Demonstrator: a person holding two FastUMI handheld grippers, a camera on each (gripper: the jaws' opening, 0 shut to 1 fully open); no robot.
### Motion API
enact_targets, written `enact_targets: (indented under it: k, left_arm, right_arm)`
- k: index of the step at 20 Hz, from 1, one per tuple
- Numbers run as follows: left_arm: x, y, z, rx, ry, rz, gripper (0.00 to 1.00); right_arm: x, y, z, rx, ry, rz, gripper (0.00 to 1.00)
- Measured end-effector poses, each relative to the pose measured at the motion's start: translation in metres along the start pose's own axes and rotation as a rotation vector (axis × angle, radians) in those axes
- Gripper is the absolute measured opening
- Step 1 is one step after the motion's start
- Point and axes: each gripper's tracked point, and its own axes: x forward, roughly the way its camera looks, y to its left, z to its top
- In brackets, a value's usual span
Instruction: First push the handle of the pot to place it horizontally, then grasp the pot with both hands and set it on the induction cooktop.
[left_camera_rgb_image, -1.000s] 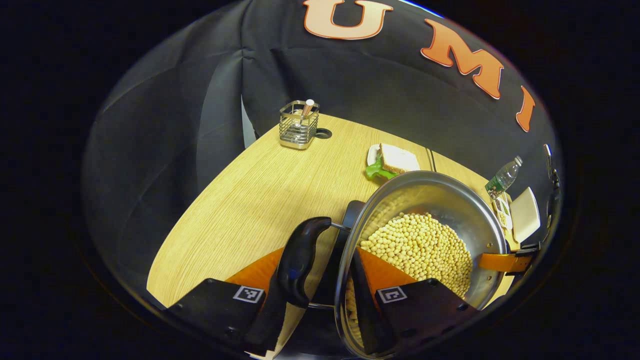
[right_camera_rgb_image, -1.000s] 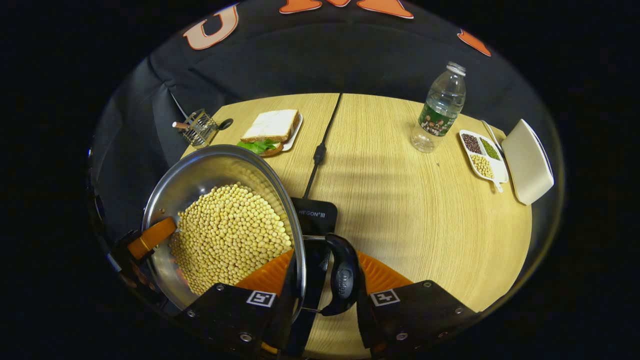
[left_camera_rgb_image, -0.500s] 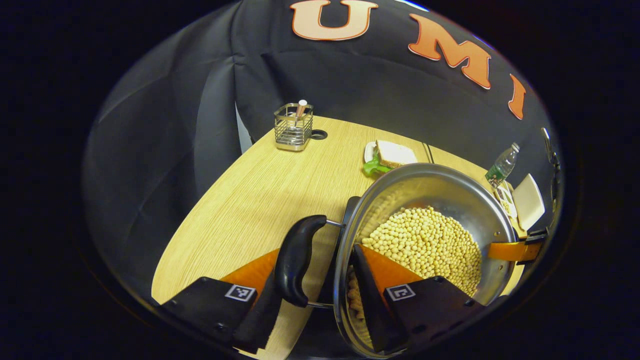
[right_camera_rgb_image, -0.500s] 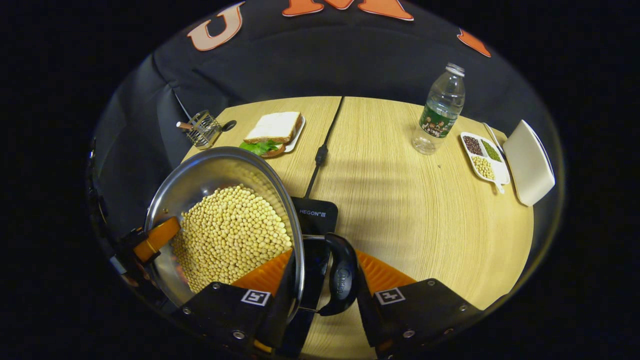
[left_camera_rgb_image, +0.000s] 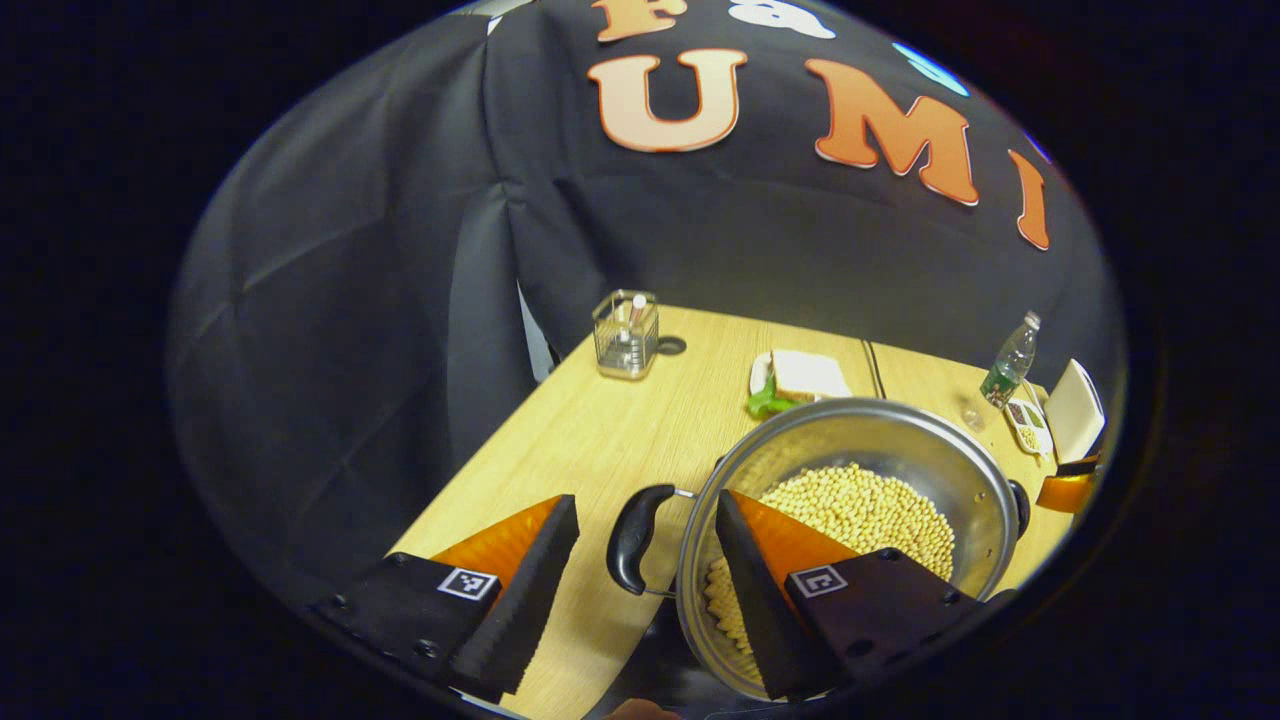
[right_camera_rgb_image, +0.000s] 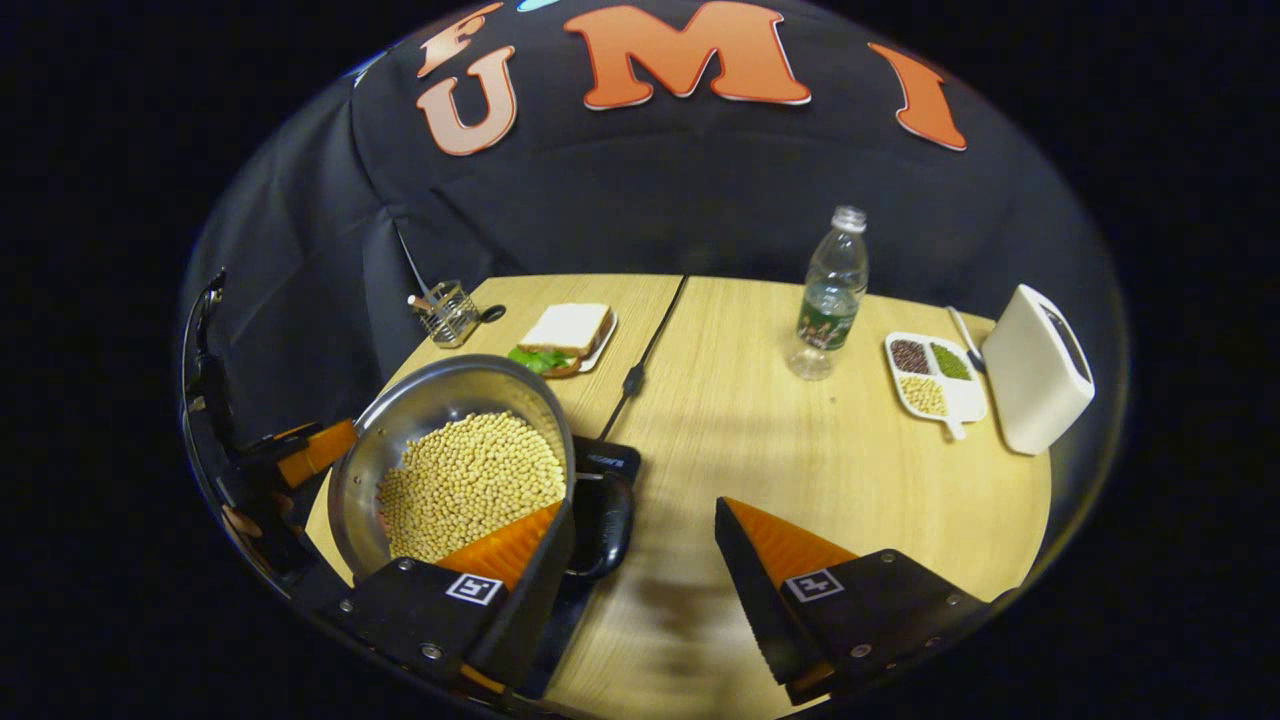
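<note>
Left gripper view shows us the left gripper (left_camera_rgb_image: 640, 545) spread wide, gripping nothing, the pot (left_camera_rgb_image: 850, 540) of beans just beside it on the induction cooktop (right_camera_rgb_image: 605, 462). Our right gripper (right_camera_rgb_image: 640, 555) also gapes open beside the pot's black handle (right_camera_rgb_image: 603, 525).

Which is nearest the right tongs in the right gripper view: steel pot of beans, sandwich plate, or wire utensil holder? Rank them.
1. Steel pot of yellow beans, beside the right tongs, near left.
2. White plate with sandwich, farther back, left of the cable.
3. Wire utensil holder, far left table corner.
</note>
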Motion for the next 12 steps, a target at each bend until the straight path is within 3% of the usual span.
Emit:
enact_targets:
  k: [5, 10, 12]
  left_arm:
    - [-0.054, -0.028, 0.075, 0.07, -0.203, 0.032, 0.9]
    - [-0.127, -0.099, 0.161, -0.022, -0.391, -0.086, 0.88]
    - [-0.157, -0.122, 0.2, -0.044, -0.48, -0.133, 0.92]
  right_arm:
    - [-0.06, -0.076, 0.044, 0.013, -0.188, -0.076, 0.87]
    - [-0.152, -0.154, 0.097, -0.064, -0.398, -0.15, 0.88]
    - [-0.2, -0.19, 0.124, -0.105, -0.488, -0.193, 0.89]
